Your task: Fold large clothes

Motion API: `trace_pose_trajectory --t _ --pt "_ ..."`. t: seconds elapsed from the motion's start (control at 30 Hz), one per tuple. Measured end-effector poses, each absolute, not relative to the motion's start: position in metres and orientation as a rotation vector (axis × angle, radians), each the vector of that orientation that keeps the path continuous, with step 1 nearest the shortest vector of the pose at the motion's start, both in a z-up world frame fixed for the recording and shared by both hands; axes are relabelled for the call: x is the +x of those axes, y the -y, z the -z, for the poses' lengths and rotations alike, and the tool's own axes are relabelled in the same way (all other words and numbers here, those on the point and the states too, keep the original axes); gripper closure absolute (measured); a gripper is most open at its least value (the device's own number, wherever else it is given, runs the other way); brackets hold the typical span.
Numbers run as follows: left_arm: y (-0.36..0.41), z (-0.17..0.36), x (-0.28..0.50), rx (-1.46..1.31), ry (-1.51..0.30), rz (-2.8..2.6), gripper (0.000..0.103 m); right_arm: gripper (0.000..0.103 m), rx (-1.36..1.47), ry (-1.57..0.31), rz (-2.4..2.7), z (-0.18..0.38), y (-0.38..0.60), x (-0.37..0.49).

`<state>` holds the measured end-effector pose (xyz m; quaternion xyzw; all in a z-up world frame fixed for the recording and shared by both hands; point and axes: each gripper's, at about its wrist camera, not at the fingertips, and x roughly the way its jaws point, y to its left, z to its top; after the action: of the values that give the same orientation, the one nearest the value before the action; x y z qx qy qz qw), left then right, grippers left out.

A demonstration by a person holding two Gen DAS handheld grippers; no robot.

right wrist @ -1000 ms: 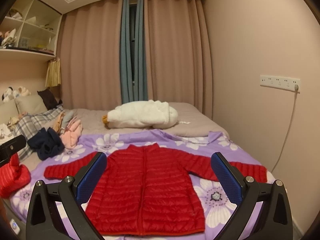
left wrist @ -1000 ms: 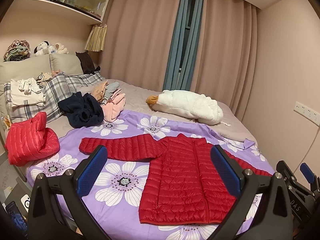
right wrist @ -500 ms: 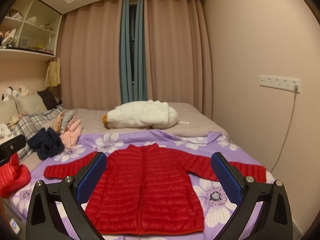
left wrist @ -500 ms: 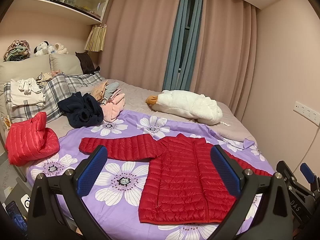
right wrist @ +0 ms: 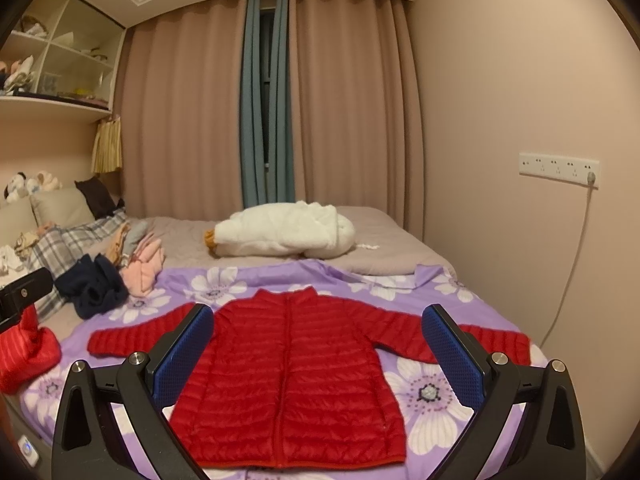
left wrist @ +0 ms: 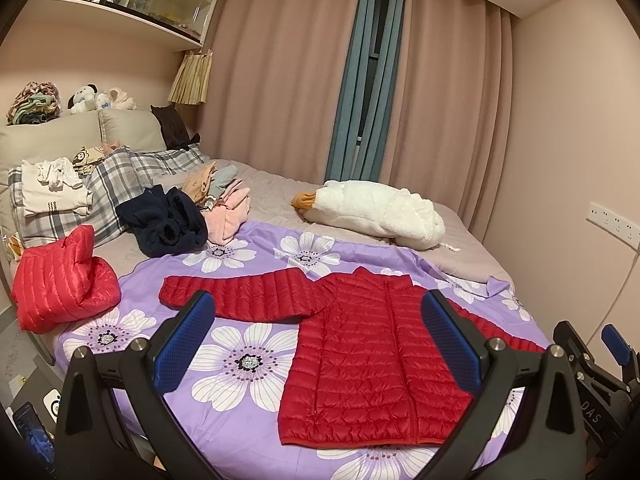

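Observation:
A red quilted puffer jacket [left wrist: 372,356] [right wrist: 292,376] lies flat and zipped on the purple flowered sheet [left wrist: 240,364] [right wrist: 428,396], both sleeves spread out sideways. My left gripper [left wrist: 316,340] hovers open above the near left part of the bed, its blue pads [left wrist: 180,344] apart and holding nothing. Open as well, my right gripper [right wrist: 318,344] hangs over the jacket's hem with nothing between its pads [right wrist: 450,352]. The right gripper's body [left wrist: 592,376] shows at the left wrist view's right edge.
A folded red puffer [left wrist: 60,280] rests at the bed's left edge. Behind the sheet lie a navy garment [left wrist: 168,224], a pink clothes pile [left wrist: 228,216] and a white fleece bundle [left wrist: 376,212]. Plaid pillows [left wrist: 108,188] sit at the head; the wall [right wrist: 520,240] borders the right side.

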<state>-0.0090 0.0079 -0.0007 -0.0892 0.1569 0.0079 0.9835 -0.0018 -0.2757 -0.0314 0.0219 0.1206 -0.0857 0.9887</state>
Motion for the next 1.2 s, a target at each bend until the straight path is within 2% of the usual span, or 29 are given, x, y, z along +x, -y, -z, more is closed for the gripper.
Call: trace_pose_trajectory --t 1.2 --pt "-0.0111 0.0019 -0.012 -0.176 -0.322 -0.023 0.0 0.0 0.03 -0.256 0.171 0.0331 0.2755 -0.0041"
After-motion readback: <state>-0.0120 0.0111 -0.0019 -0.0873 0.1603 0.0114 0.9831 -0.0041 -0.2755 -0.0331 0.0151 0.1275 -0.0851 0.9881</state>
